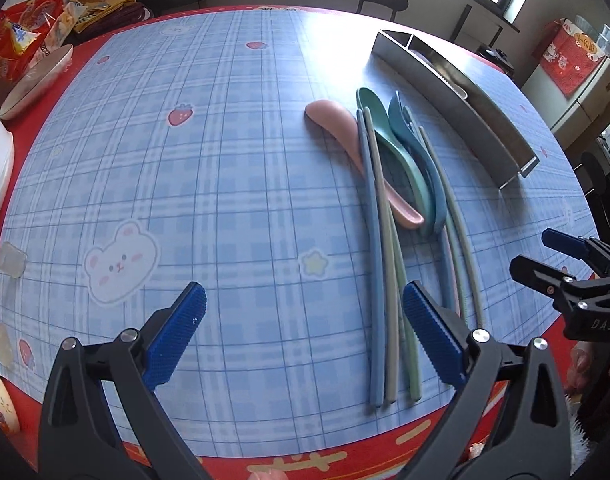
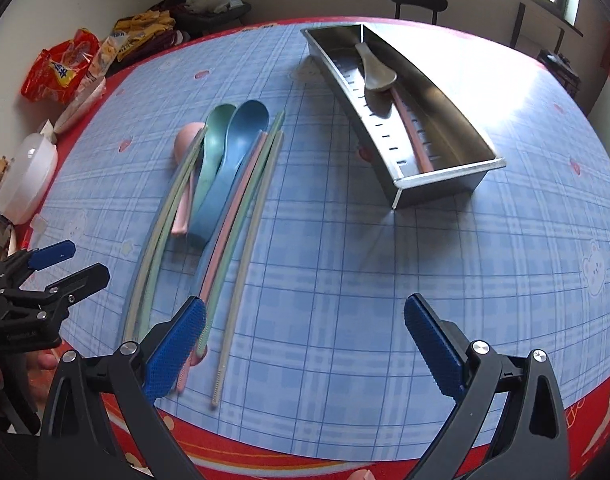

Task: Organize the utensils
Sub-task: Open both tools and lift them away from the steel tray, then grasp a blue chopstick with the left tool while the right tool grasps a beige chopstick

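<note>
Now both the left gripper (image 1: 303,330) and the right gripper (image 2: 305,340) stand wide open, holding nothing. Pastel spoons (image 2: 225,148) and chopsticks (image 2: 247,216) lie beside the steel tray (image 2: 441,186).

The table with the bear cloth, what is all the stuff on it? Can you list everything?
tablecloth: one, blue plaid with bears and strawberries, red border, covering the table
metal tray: one, silver, far right of the cloth
grey spoon: one, inside the tray
pink chopstick: one, inside the tray, under the spoon
pink spoon: one, on the cloth, left of the pile
green spoon: one, middle of the pile
blue spoon: one, beside the green one
loose chopsticks: several, blue, green, pink and grey, around the spoons
snack bags: several, red and yellow, far left edge
white bowl: one, left edge
left gripper: fingers open, empty
right gripper: fingers open, empty
</note>
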Demonstrator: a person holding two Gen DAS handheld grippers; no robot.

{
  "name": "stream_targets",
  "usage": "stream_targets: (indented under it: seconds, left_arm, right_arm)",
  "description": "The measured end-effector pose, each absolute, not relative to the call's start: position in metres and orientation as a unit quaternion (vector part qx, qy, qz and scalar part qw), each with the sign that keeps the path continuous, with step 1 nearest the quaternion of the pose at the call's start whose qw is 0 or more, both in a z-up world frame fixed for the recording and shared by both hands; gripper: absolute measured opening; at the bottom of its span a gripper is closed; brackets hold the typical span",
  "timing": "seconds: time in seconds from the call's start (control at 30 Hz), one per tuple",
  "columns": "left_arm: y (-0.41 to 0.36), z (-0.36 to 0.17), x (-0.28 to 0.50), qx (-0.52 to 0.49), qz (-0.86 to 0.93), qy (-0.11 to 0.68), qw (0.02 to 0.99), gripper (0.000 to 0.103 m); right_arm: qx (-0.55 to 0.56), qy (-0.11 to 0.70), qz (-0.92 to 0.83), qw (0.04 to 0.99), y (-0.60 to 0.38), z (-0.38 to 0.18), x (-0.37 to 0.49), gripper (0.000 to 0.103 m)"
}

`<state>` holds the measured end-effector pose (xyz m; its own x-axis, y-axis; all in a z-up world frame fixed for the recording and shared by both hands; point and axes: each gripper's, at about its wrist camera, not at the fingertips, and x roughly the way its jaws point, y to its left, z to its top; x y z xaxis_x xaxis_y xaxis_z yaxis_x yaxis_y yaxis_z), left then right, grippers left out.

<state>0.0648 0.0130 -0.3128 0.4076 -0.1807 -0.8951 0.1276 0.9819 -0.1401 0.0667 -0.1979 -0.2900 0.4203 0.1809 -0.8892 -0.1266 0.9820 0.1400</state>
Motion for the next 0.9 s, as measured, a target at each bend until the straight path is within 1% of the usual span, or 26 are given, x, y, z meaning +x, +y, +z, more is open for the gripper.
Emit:
stream_targets:
  seconds: [0.13,0.2,0.23,0.27,0.3,0.37,0.4,0.47,0.5,0.57,0.67,0.9]
  left_arm:
    - [0.012,-0.316,0.064,-0.005,-0.083,0.537,0.839,0.097]
    - [0.015,-0.316,0.067,-0.009,-0.078,0.536,0.841,0.097]
    - [0.017,-0.316,0.068,-0.011,-0.077,0.536,0.841,0.097]
    - [0.017,-0.317,0.07,-0.01,-0.077,0.536,0.84,0.097]
    - [0.017,-0.318,0.072,-0.008,-0.078,0.537,0.84,0.097]
    - [0.016,-0.319,0.075,-0.003,-0.081,0.538,0.839,0.097]
    - [0.015,-0.319,0.077,0.0,-0.082,0.536,0.84,0.097]
    - [0.014,-0.318,0.08,0.007,-0.082,0.532,0.843,0.097]
    - [0.014,-0.318,0.082,0.009,-0.082,0.53,0.844,0.097]
    - [0.014,-0.32,0.087,0.01,-0.082,0.528,0.845,0.097]
    - [0.013,-0.324,0.095,0.011,-0.08,0.53,0.844,0.097]
    - [0.003,-0.328,0.106,0.016,-0.1,0.525,0.845,0.097]
  right_arm:
    - [0.026,0.545,0.088,0.834,-0.195,-0.299,0.067,0.097]
    - [0.023,0.546,0.093,0.832,-0.192,-0.301,0.069,0.091]
    - [0.023,0.547,0.099,0.831,-0.191,-0.301,0.07,0.082]
    - [0.021,0.547,0.099,0.831,-0.189,-0.302,0.072,0.077]
    - [0.017,0.546,0.098,0.832,-0.188,-0.302,0.073,0.075]
    - [0.017,0.544,0.102,0.833,-0.187,-0.302,0.076,0.066]
    - [0.019,0.544,0.104,0.833,-0.187,-0.302,0.079,0.064]
    - [0.017,0.543,0.111,0.832,-0.184,-0.302,0.084,0.055]
    - [0.016,0.542,0.115,0.832,-0.182,-0.302,0.086,0.053]
    - [0.013,0.541,0.126,0.831,-0.178,-0.303,0.089,0.043]
    - [0.01,0.538,0.135,0.832,-0.173,-0.303,0.096,0.035]
    - [0.014,0.534,0.135,0.835,-0.172,-0.306,0.11,0.025]
